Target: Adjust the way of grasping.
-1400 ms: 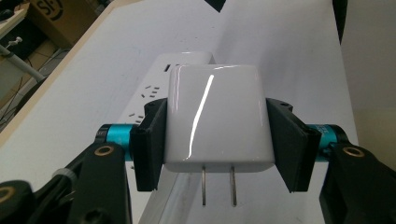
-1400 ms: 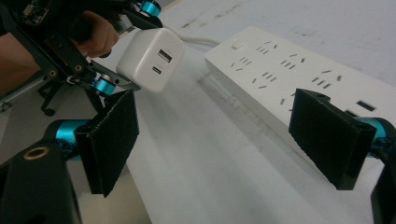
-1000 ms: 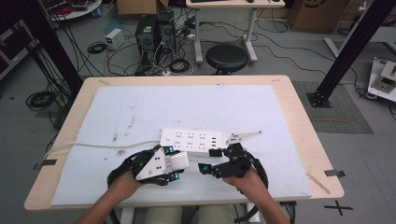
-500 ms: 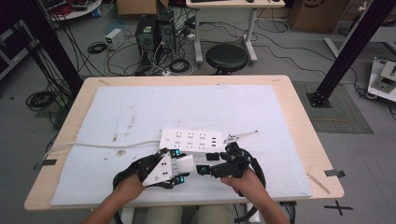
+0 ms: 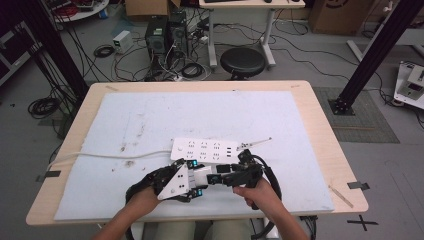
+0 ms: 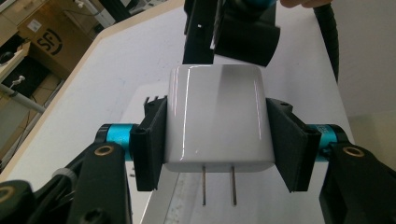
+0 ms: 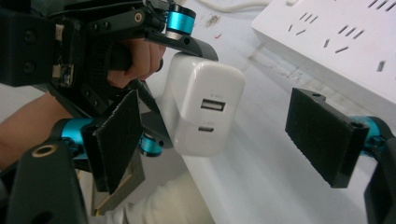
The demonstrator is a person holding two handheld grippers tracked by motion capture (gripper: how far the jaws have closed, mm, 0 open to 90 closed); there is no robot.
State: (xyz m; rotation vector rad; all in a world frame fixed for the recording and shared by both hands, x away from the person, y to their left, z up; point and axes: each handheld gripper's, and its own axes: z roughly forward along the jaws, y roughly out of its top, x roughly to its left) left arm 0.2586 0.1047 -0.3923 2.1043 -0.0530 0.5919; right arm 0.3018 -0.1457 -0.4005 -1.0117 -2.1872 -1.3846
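The charger [image 6: 217, 119], small, light, stiff and glossy, is clamped by its flat sides in the left gripper [image 6: 217, 140] above the bench [image 5: 320, 130]. The right gripper [image 7: 224, 135], just closing slightly, is kept open around it, not touching.

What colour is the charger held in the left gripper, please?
Glossy white charger; clearest in the left gripper view.

Grey floor [image 5: 310, 60] strewn with black cables [image 5: 45, 106], round black stool [image 5: 243, 61] at top centre, computer tower [image 5: 159, 37] upper left, cardboard box [image 5: 331, 15] upper right, black frame post [image 5: 370, 55] at right, white desk legs [image 5: 212, 35] behind
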